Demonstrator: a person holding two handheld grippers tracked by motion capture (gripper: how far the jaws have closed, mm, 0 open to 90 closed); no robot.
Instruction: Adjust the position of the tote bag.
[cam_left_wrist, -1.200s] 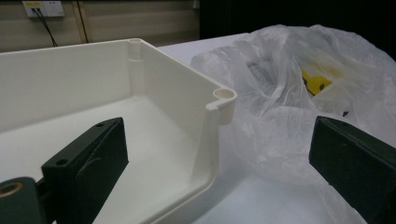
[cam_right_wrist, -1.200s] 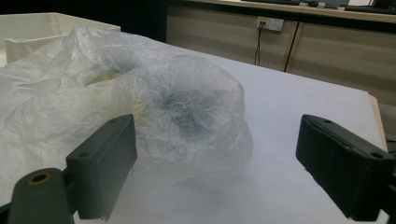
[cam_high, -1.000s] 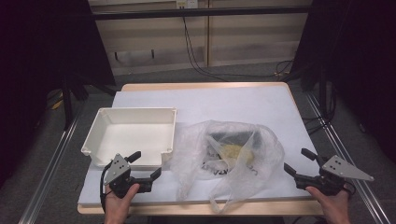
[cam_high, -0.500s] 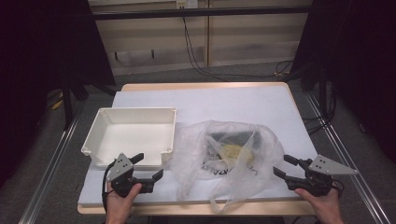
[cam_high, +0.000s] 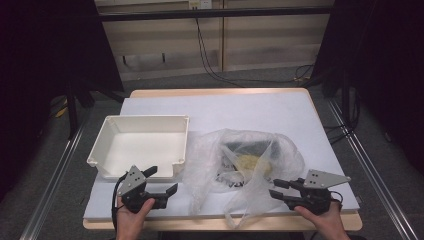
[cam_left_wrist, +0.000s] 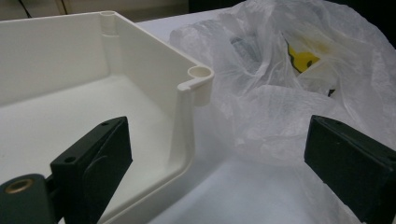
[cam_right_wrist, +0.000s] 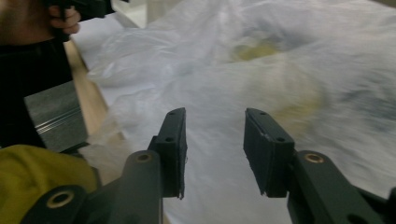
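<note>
Right hand-held gripper (cam_high: 278, 189) moved toward plastic bag (cam_high: 245, 160), jaws closing, print unreadable

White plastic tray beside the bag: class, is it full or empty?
Empty: the white plastic tray shows only its bare floor and walls, upright on the table.
</note>
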